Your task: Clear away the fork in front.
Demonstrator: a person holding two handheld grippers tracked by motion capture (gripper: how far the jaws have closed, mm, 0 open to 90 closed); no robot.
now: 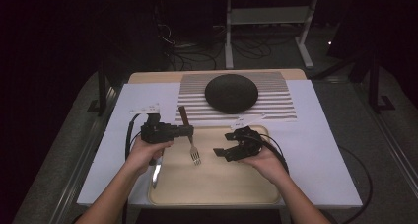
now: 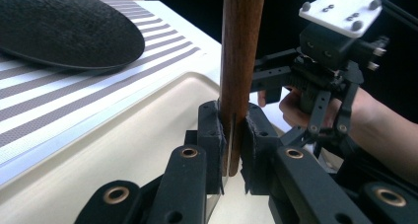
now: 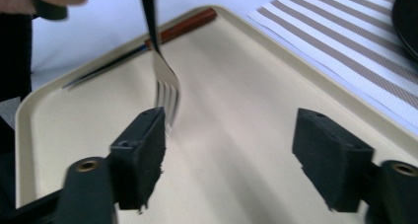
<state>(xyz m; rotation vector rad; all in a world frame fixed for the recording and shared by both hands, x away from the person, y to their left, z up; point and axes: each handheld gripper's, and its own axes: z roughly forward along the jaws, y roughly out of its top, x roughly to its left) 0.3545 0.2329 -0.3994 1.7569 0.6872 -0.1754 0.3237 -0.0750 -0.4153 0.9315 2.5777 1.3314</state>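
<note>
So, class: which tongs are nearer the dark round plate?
Left. The left tongs, shut on the fork, sit beside the striped mat under the dark round plate; the right tongs hover open over the tray.

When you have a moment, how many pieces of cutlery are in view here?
2. A wooden-handled fork is held by the left gripper above the tray; a knife lies along the tray's left edge, partly hidden under the left hand.

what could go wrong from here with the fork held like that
The left gripper clamps the fork only at its wooden handle, so the tines hang free over the tray and it may swing or slip. The open right gripper sits near the tines and might knock them. A knife lies along the tray's left edge under the left hand, easy to nudge off.
</note>
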